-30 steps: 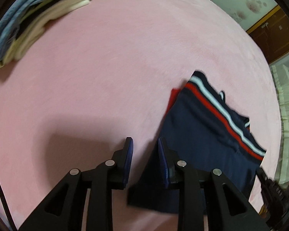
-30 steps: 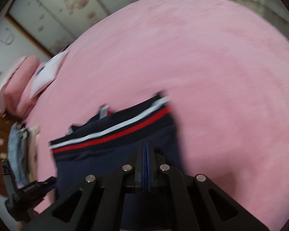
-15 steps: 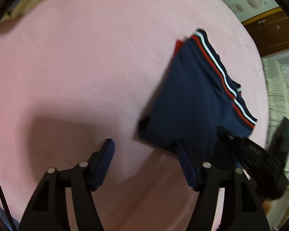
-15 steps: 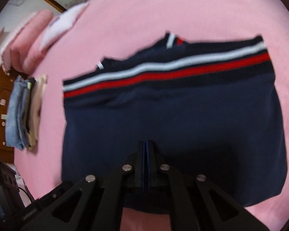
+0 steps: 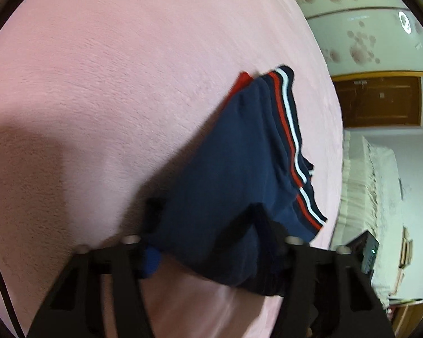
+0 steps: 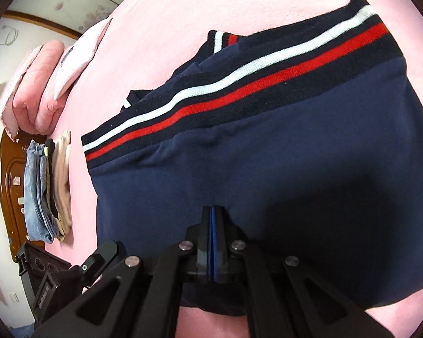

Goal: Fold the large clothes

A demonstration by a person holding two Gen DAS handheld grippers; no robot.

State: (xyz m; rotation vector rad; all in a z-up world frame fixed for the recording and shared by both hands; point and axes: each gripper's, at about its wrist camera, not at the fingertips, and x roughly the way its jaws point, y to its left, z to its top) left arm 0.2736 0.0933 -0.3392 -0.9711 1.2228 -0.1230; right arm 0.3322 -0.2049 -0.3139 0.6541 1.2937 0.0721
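A folded navy garment (image 5: 234, 169) with a red and white striped band lies on the pink bed (image 5: 112, 84). Its near edge fills the gap of my left gripper (image 5: 208, 219), whose jaws are closing with both fingers against the cloth. The left fingertip (image 5: 152, 211) sits at the fold's corner. In the right wrist view the same garment (image 6: 296, 155) spreads wide. My right gripper (image 6: 213, 209) is shut, pads together with nothing visible between them, its tip low over the plain navy part. Whether the tip touches the cloth is unclear.
A stack of folded jeans and cream clothes (image 6: 46, 191) lies at the bed's left edge, with pink pillows (image 6: 33, 90) beyond it. A black device (image 6: 42, 270) stands off the bed nearby. A wooden door (image 5: 380, 101) and white bedding (image 5: 366, 197) lie past the bed's right side.
My left gripper opened wide, swung right and narrowed onto the garment's near edge; the clothes stack left its view. My right gripper, still shut, came down closer over the garment.
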